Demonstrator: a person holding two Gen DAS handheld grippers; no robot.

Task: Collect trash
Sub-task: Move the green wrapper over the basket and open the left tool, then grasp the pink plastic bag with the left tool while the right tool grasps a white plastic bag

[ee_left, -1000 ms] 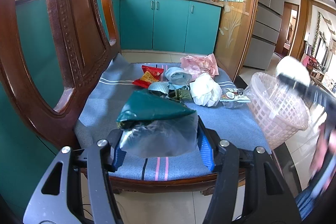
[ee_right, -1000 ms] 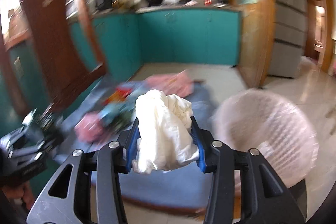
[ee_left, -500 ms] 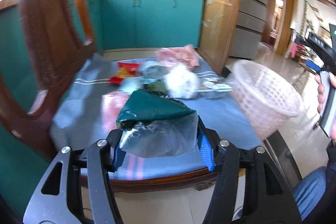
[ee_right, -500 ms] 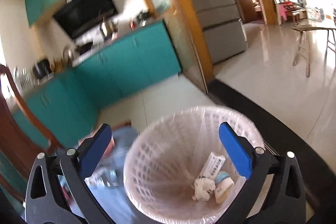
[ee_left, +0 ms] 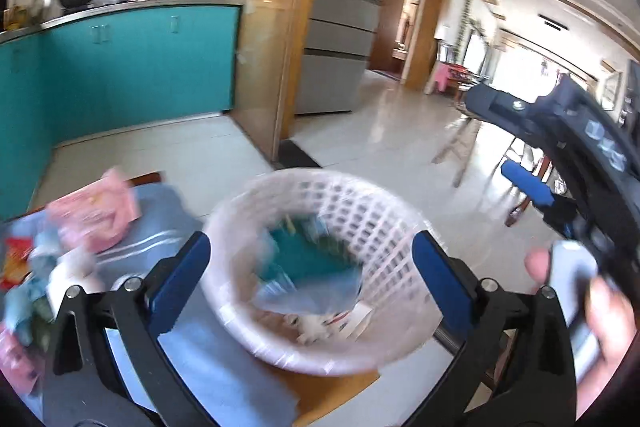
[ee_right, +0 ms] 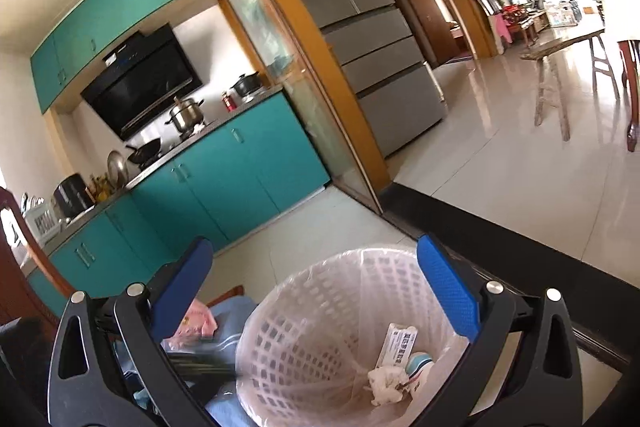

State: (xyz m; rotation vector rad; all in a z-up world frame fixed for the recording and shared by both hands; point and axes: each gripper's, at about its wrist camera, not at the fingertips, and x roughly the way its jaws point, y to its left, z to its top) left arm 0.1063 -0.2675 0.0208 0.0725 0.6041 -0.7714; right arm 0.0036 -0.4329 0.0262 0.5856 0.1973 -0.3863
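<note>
1. While the left-wrist view is motion-blurred, the left side of it shows litter left on the blue-grey striped seat cushion (ee_left: 224, 379): a pink printed wrapper (ee_left: 98, 213), a red snack packet (ee_left: 12, 261) at the frame edge, and pale blue and white crumpled bits (ee_left: 48, 267) beside it. Exact count unreadable.
2. Left gripper (ee_left: 310, 281): jaws spread wide, holding nothing, positioned over the white lattice plastic basket with clear liner (ee_left: 384, 223).
3. Inside the basket, a dark green and clear plastic bag (ee_left: 308, 267) sits between the blue pads, apparently dropping or just landed; blur makes that a judgement.
4. Right gripper (ee_right: 310, 291): jaws likewise wide apart and empty, pointing into the basket from the other side.
5. Basket bottom, right-wrist view: a white printed carton (ee_right: 400, 343), a crumpled white tissue (ee_right: 382, 383), a small teal-and-white pack (ee_right: 418, 365).
6. Estimate: partway. Several items binned, and roughly a handful on the cushion to fetch.
</note>
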